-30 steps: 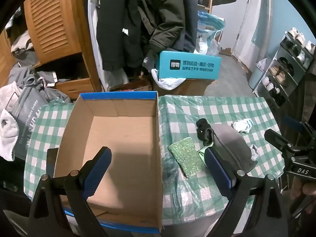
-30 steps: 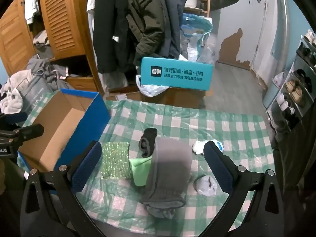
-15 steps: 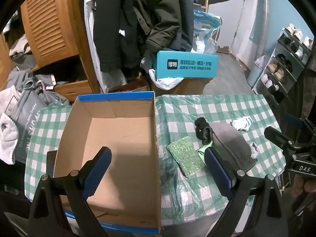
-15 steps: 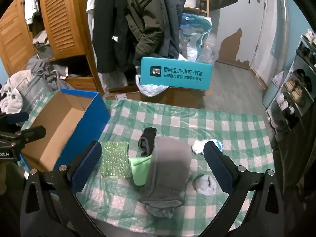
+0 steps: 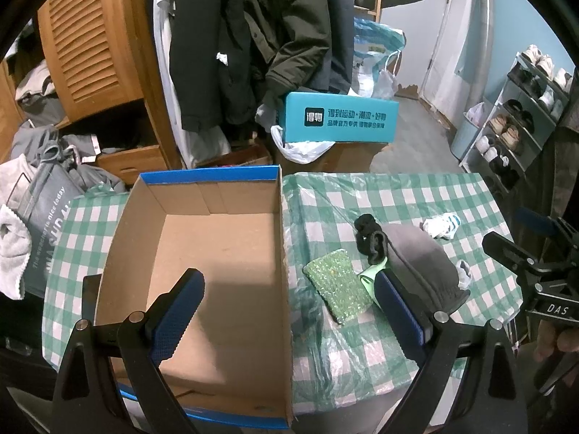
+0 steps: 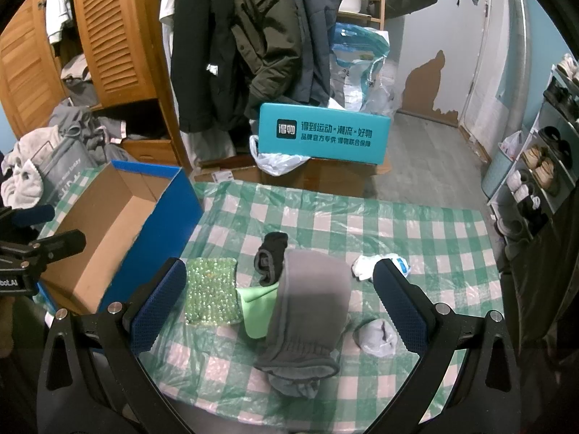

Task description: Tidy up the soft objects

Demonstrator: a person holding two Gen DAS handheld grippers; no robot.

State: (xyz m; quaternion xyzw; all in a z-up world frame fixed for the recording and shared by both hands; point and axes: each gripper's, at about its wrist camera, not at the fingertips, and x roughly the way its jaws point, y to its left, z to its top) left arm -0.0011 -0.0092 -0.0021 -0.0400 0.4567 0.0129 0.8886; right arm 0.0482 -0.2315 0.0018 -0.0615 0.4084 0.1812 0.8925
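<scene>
My left gripper (image 5: pixel 289 320) hangs over the near part of the table with its jaws spread wide and nothing between them. Its left finger sits above the floor of the open cardboard box (image 5: pixel 202 253), and the box's tall right wall runs straight away from me, just left of the midpoint between the jaws. That wall is the edge to mind; inside it the box floor is bare.

My right gripper (image 6: pixel 280 307) also has its jaws spread wide and holding nothing. Directly between them lies the grey folded garment (image 6: pixel 307 311), its long axis running away from me, the gathered cuff end nearest and close to the table's front edge. Under its left side a light green cloth (image 6: pixel 255 307) pokes out, and just inside the left finger lies the green sequin pad (image 6: pixel 211 291), flat and roughly square. Close inside the right finger sits a small grey sock (image 6: pixel 376 336).

Beyond the garment's far end a black sock (image 6: pixel 271 258) touches it, and near the right fingertip lies a white and blue sock (image 6: pixel 365 266). Farther back, the checked tablecloth (image 6: pixel 362 224) is open to its far edge, and past that stands a teal box (image 6: pixel 322 133).
</scene>
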